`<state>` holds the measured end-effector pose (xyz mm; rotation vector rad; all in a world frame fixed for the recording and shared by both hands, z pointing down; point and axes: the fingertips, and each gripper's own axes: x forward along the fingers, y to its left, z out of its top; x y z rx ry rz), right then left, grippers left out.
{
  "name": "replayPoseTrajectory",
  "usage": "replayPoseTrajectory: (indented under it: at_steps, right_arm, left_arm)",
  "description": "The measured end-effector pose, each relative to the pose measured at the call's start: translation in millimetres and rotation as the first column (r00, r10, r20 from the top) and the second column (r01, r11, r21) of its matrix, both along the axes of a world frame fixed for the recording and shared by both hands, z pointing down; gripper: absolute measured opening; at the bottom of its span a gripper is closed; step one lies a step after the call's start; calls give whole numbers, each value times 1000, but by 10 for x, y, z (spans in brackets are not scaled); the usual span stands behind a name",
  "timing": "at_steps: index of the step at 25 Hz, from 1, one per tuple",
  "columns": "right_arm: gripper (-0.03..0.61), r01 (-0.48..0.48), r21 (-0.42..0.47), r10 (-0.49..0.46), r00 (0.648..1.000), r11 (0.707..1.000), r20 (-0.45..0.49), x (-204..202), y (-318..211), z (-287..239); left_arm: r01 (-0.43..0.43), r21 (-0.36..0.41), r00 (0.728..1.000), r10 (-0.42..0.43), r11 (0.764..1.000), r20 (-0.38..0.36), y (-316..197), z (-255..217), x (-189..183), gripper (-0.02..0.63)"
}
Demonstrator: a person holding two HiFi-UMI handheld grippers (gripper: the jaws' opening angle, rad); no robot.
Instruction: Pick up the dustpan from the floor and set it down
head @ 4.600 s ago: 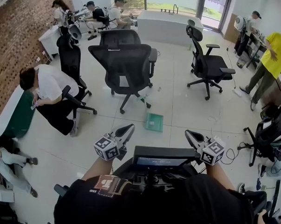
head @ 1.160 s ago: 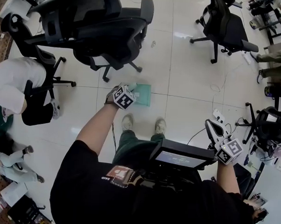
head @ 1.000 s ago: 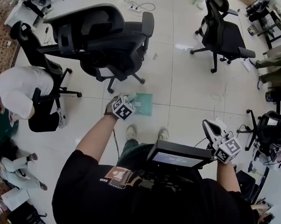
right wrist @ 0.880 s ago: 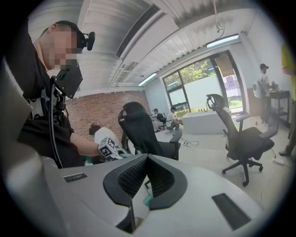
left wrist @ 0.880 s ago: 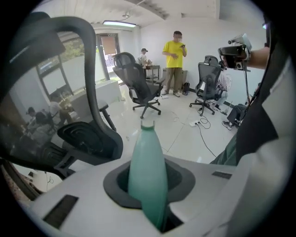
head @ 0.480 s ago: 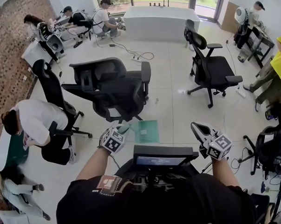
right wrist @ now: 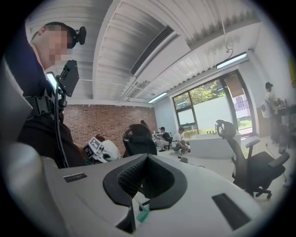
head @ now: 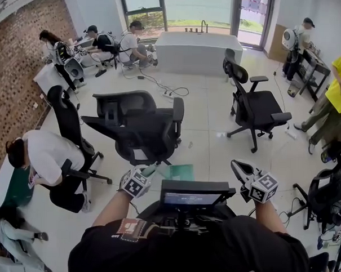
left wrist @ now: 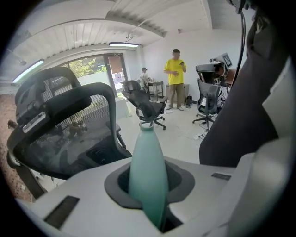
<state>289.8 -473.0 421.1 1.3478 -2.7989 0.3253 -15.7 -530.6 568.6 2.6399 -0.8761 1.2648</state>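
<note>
The dustpan point(head: 181, 172) is pale green, with a flat pan and a long tapered handle point(left wrist: 147, 171). It hangs above the white floor in front of me, pan tilted away. My left gripper point(head: 147, 171) is shut on the handle, which runs up between its jaws in the left gripper view and ends in a small ring. My right gripper point(head: 238, 166) is raised at the right, apart from the dustpan, its jaws together with nothing in them. In the right gripper view my right gripper point(right wrist: 145, 161) points nearly level across the room.
Black office chairs stand close ahead point(head: 141, 127), at the left point(head: 66, 119) and at the right point(head: 256, 105). A seated person in white point(head: 44, 154) is at the left, a person in yellow point(head: 338, 69) at the right. A white counter point(head: 197, 46) stands at the back. Cables lie on the floor.
Both grippers have risen. The dustpan has come up off the floor in my left gripper. My view has swung from straight down at the floor to out across the room.
</note>
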Motion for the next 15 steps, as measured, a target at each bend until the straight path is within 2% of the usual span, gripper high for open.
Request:
replayPoseTrajectory:
  at_steps: [7,15]
  right_arm:
    - [11,-10,0,10,1000,1000,-6,-20,-24,50]
    - [11,1,-11,-1,1000,1000,-21,14,-164,108]
  left_arm:
    - [-11,-2,1000,11,1000,12,-84,-1,-22,71]
    - [16,-29,999,-17,999,-36,-208,10,48,74]
